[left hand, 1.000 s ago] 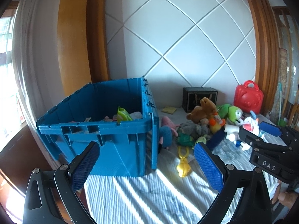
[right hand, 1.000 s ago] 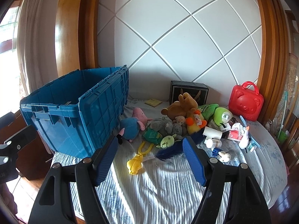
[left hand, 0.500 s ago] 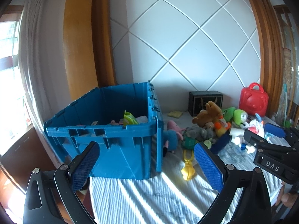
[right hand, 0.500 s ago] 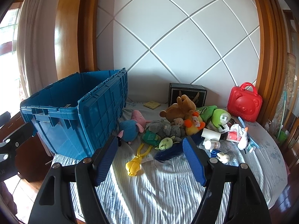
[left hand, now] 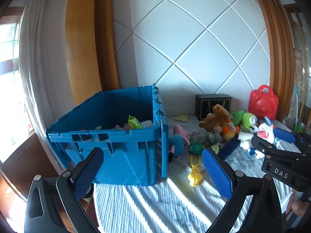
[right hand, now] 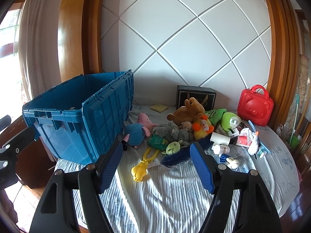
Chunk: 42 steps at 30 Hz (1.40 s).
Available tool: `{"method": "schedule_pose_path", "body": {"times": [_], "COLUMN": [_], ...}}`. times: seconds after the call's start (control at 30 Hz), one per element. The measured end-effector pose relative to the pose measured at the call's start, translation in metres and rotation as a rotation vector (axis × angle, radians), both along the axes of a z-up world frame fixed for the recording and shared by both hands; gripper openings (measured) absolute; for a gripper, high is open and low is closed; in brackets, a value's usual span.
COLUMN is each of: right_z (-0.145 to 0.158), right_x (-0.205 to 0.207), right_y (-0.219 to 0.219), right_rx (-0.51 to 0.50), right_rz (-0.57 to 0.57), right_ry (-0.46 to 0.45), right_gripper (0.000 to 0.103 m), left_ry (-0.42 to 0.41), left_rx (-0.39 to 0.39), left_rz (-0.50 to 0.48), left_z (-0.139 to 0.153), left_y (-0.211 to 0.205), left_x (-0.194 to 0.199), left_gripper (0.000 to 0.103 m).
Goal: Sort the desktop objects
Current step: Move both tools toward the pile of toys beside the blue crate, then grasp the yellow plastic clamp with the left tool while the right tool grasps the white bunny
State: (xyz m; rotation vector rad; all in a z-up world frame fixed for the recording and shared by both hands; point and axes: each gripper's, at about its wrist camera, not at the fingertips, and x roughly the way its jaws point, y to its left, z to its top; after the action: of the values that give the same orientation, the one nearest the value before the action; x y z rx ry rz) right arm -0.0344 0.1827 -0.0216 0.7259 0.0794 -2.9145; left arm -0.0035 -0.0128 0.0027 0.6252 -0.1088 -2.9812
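Blue crate (right hand: 77,120): left end of the table (right hand: 175,194), open-topped, a few items inside, among them a green packet (left hand: 134,122).
Left hand-held gripper (left hand: 153,172): jaws wide apart, holding nothing, before the crate's near wall.
Pink-and-blue plush (right hand: 140,130): just right of the crate.
Yellow toy (right hand: 141,167): right of the crate, ahead of the right hand-held gripper (right hand: 155,165), whose jaws are spread and empty.
Plush heap, brown bear (right hand: 186,112) on top: further right of the crate.
Red bear case (right hand: 255,108): far right, against the wall.
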Motion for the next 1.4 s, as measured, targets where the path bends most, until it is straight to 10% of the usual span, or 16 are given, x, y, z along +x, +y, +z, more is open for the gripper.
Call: {"method": "schedule_pose_path", "body": {"times": [0.93, 1.4], "right_z": [-0.010, -0.110], "right_x": [-0.012, -0.061], "right_y": [0.006, 0.119], "right_rx": [0.007, -0.008], "right_rz": [-0.042, -0.096], "right_ry": [-0.025, -0.221], "right_gripper": [0.071, 0.071], "left_ry": [-0.023, -0.245], "left_rx": [-0.005, -0.044], "left_rz": [-0.041, -0.169], "left_z": [-0.013, -0.116], "left_y": [0.012, 0.089], "left_x": [-0.019, -0.079], "left_gripper": [0.102, 0.102]}}
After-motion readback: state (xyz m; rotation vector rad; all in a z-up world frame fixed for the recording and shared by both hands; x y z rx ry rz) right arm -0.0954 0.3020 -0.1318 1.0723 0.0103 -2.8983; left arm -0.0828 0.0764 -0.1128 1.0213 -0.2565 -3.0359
